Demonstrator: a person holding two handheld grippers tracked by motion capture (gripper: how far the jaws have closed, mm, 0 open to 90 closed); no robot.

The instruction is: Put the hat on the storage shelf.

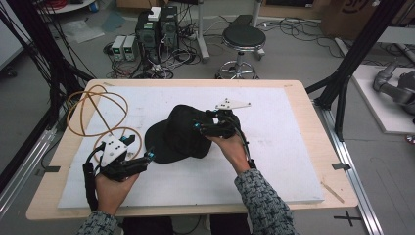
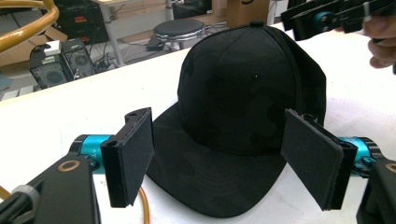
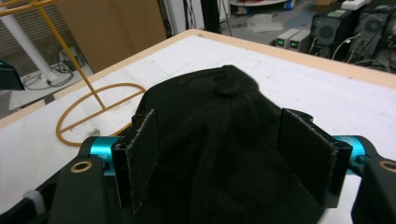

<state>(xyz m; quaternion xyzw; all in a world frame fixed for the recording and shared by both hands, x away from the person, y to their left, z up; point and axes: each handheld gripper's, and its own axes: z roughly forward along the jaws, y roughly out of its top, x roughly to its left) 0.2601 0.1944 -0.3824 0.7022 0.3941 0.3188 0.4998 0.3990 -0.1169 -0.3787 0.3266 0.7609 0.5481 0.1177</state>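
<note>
Straddling the black cap (image 3: 224, 154), the right claw (image 3: 229, 158) gapes wide (left claw (image 2: 224, 158) likewise).

Left tongs (image 1: 149, 157) gaping (low, near body); right tongs (image 1: 197, 126) gaping, farther forward.

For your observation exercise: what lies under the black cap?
The black cap rests on the white board. Its crown hides whatever is beneath it.

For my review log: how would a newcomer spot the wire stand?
Find the white board covering the wooden table, then look to its far left corner. The wire stand rises there, beside the black cap. It alone is thin, yellowish rings and rods.
</note>
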